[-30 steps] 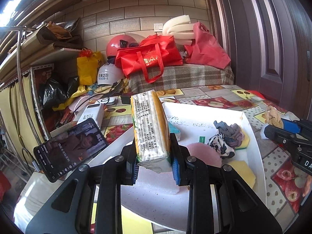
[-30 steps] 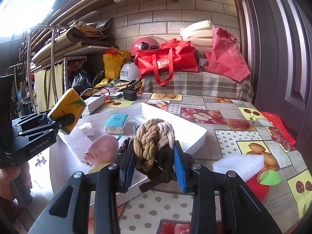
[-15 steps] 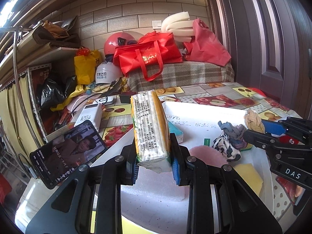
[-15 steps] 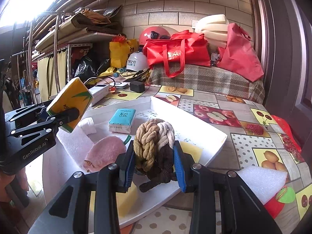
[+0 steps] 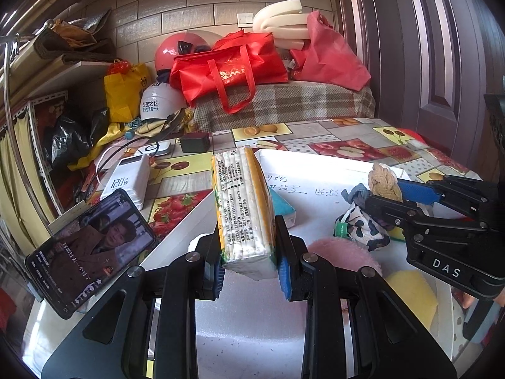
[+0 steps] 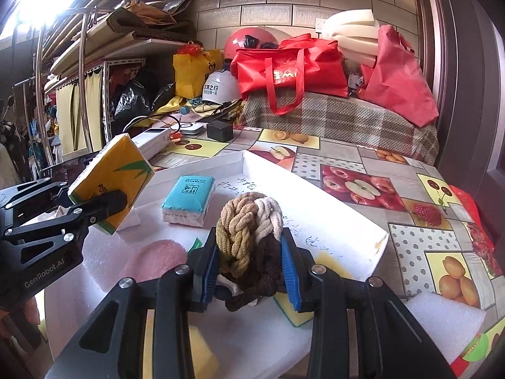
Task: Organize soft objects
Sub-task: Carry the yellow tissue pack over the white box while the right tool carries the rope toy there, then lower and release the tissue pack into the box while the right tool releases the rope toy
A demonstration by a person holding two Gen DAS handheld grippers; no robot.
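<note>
Left gripper (image 5: 249, 271), jaws clamped on an upright yellow tissue pack (image 5: 243, 208), and right gripper (image 6: 249, 271), jaws gripping a braided rope knot (image 6: 249, 230), both hung above the white tray (image 6: 315, 202), a blue tissue pack (image 6: 187, 200) at 10 o'clock.

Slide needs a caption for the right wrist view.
Right tool grips a braided rope knot over the white tray; left tool holds a yellow tissue pack.

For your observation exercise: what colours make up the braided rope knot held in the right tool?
The braided rope knot is tan, cream and dark brown; the right wrist view shows it best.
</note>
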